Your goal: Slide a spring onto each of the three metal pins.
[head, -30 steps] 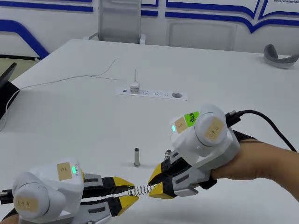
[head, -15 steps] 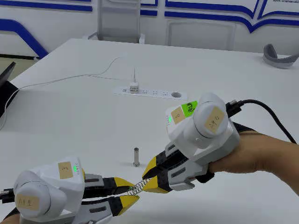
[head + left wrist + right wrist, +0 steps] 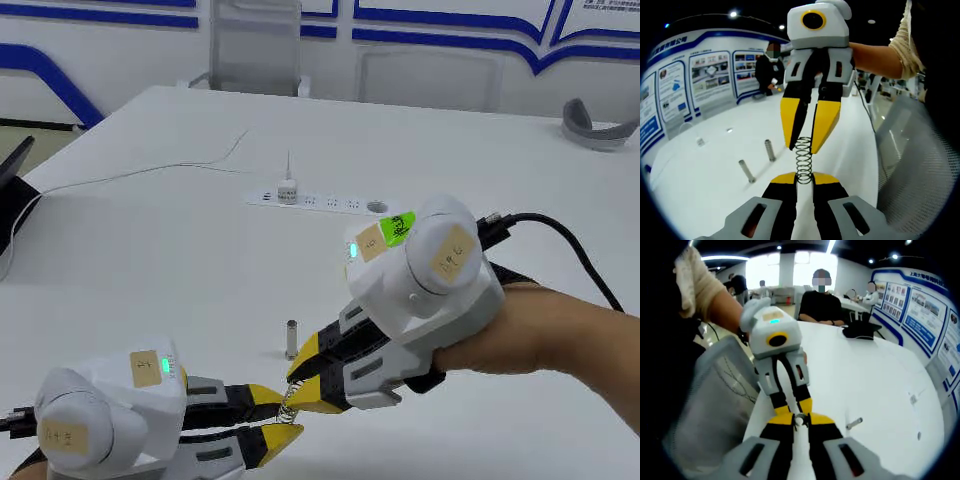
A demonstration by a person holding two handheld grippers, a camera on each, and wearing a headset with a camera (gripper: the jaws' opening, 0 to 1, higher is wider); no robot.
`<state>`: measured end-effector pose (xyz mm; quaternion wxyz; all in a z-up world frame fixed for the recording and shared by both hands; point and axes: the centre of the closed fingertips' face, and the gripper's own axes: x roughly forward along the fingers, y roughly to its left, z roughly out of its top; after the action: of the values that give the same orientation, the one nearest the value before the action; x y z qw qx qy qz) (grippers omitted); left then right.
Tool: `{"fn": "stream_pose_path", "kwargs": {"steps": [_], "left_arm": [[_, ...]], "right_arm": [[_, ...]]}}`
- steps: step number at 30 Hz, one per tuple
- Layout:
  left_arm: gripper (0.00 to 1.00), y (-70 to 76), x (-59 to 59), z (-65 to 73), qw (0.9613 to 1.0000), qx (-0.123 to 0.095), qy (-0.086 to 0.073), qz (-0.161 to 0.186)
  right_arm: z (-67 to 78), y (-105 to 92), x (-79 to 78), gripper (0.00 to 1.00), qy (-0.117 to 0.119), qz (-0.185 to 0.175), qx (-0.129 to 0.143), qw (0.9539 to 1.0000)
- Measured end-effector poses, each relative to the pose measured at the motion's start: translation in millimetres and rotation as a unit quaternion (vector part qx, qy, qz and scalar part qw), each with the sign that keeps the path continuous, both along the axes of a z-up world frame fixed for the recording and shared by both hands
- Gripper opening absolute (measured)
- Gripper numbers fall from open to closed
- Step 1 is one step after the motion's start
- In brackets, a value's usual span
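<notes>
Coiled steel spring (image 3: 803, 159) held above the white table (image 3: 700, 192), one end nipped by the left gripper (image 3: 800, 179), the other by the right gripper (image 3: 804, 146), both jaw pairs drawn narrow. A near pin (image 3: 746, 171) and a far pin (image 3: 770, 150) stand upright beside it, unobstructed; a power strip (image 3: 320, 202) lies well beyond.

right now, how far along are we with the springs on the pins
Done: nothing visible; the near pin and far pin both look bare. In hand: one spring, gripped at its ends by the left gripper and right gripper. Left: apparently all three pins.
</notes>
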<state>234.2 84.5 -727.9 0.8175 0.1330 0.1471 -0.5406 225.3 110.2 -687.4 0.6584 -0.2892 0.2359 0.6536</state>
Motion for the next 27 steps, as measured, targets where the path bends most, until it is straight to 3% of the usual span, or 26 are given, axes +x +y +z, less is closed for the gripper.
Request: {"fn": "stream_pose_path", "kwargs": {"steps": [16,27], "left_arm": [[0.11,0.0,-1.7,3.8,0.9997,-0.018,0.013,0.009],[0.11,-0.1,0.4,4.6,0.9997,-0.02,0.011,0.011]], "right_arm": [[1.2,8.3,-0.8,0.12,0.002,-0.014,0.022,0.9997],[-0.3,8.0,0.3,0.12,0.008,-0.021,0.025,0.9994]]}}
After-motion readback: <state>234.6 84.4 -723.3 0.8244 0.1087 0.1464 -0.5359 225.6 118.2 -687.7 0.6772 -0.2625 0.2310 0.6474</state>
